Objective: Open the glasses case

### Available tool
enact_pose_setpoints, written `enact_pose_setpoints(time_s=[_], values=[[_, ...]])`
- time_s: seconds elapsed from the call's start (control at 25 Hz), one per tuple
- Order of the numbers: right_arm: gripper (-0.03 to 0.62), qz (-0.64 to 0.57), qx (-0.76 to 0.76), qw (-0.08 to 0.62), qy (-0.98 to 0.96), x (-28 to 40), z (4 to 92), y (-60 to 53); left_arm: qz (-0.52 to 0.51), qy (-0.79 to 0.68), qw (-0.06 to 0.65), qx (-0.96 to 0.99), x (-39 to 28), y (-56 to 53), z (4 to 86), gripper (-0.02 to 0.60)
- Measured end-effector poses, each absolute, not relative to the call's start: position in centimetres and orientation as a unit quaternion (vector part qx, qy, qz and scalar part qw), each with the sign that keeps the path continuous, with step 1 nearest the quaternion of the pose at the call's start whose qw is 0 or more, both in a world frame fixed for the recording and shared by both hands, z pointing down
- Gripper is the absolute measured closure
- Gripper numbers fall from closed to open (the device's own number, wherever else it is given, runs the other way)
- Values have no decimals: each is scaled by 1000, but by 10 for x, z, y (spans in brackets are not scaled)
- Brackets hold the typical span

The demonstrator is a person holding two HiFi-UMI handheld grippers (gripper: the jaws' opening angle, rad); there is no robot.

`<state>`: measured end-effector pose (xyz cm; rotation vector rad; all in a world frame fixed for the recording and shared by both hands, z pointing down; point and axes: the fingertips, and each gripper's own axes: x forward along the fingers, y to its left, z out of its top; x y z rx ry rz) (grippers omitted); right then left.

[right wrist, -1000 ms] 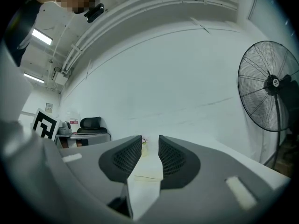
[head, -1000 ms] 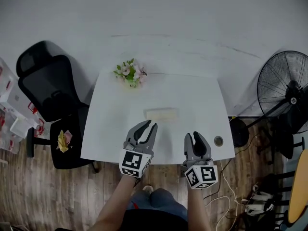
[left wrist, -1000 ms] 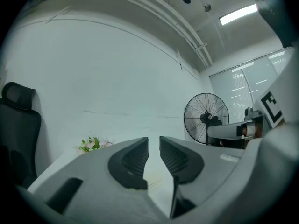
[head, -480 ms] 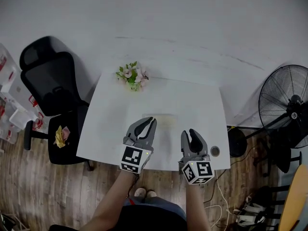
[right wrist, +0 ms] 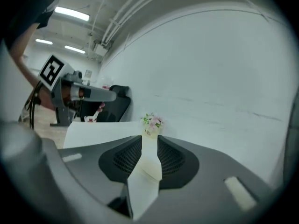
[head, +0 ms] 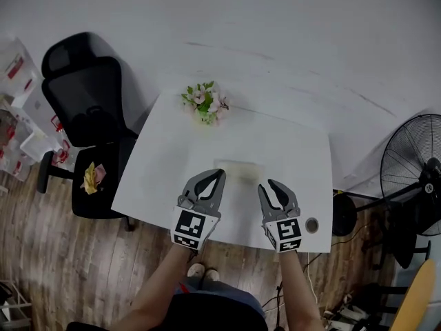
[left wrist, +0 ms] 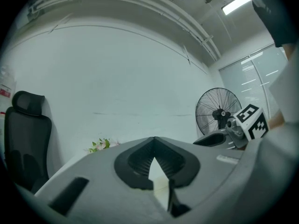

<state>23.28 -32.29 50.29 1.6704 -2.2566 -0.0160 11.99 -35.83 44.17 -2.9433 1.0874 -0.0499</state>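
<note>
On white table (head: 172, 157), 1 glasses case (head: 238, 170) is seen at centre, just ahead of 2 grippers. Left gripper (head: 218, 176): tips met, empty. Right gripper (head: 267, 185): narrowly parted, empty. 1 flower bunch (head: 207, 102) sits at far edge.

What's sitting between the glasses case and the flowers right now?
Nothing. In the head view, the stretch of white table between the glasses case and the flowers is bare.
</note>
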Motion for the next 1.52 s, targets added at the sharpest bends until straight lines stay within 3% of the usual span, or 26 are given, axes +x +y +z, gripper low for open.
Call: enact_pose_setpoints(time_s=[0.32,0.68,1.52], values=[[490,-92,432,398,-804,210,571,-341,-21,354,6,-935,107,-350,442,574],[490,-151,305,597,-727,233,640,-362,-31,363,2,-931,99,-346,448,574],[522,-180,268,654,-684,243,667,-390,-50,378,9,-924,84,-345,452,574]])
